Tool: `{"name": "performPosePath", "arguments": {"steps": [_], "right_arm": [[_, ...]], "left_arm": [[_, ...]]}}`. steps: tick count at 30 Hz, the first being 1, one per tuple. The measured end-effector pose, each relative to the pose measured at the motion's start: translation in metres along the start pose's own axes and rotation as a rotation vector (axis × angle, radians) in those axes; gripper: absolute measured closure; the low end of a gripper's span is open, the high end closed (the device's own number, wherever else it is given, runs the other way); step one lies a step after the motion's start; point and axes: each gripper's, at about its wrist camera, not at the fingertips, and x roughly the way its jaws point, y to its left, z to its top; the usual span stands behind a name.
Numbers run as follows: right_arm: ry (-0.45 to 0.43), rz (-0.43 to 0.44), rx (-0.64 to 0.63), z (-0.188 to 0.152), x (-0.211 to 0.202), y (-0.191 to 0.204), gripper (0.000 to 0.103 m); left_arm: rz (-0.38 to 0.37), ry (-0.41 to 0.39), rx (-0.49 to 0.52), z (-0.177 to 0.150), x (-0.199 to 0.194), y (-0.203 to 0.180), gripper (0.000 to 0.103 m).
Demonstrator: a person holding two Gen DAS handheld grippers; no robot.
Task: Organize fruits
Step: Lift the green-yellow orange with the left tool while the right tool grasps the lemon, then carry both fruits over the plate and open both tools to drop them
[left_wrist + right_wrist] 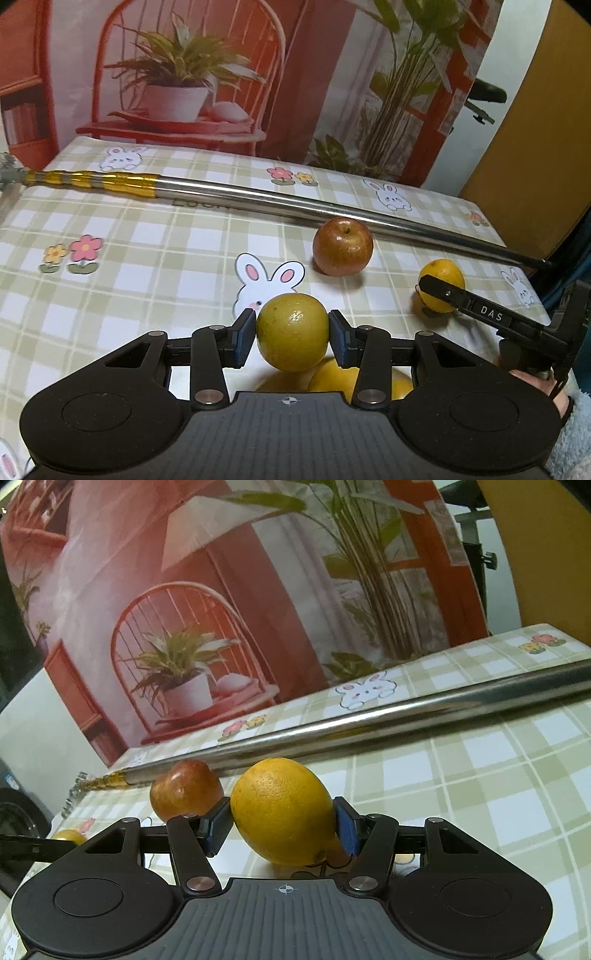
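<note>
My left gripper [292,334] is shut on a greenish-yellow orange [292,332], held above the checked tablecloth [147,280]. Under it, partly hidden by the gripper body, lie more oranges [334,380]. A red apple [342,246] stands alone further back, right of centre. At the right, my right gripper [437,291] reaches in with a yellow orange [443,284]. The right wrist view shows its blue pads [218,829] pressed on both sides of that yellow orange [284,812], and the apple [186,794] is just behind on the left. Whether this orange rests on the cloth I cannot tell.
A long steel pole [295,203] with a gold-striped end lies across the back of the table, close behind the apple. A printed backdrop of a chair and plants [184,74] hangs behind the table. A hand in a fuzzy sleeve [569,410] is at the lower right.
</note>
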Motion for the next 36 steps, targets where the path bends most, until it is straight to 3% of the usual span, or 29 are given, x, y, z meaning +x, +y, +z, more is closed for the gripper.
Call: {"name": "performPosePath", "arguments": {"steps": [3,8,18,27,36], "right_arm": [[0.012,-0.022,-0.011,-0.004,-0.005,0.004,0.049],[0.024,0.011,0.064,-0.013,-0.026,0.005,0.049],[0.011,0.056,0.027,-0.034,-0.078,0.045,0.049],[0.026,0.115,0.057,-0.053,-0.12,0.076,0.049],[0.077,0.104,-0.062,-0.07,-0.142,0.114,0.049]], "left_arm": [[0.004,-0.002,0.0,-0.009,-0.015,0.003,0.058],[-0.006,0.01,-0.003,-0.034,-0.035,0.004,0.058],[-0.009,0.016,0.05,-0.069,-0.054,-0.01,0.058],[-0.031,0.013,0.053,-0.085,-0.053,-0.015,0.058],[-0.062,0.029,0.061,-0.098,-0.042,-0.011,0.058]]}}
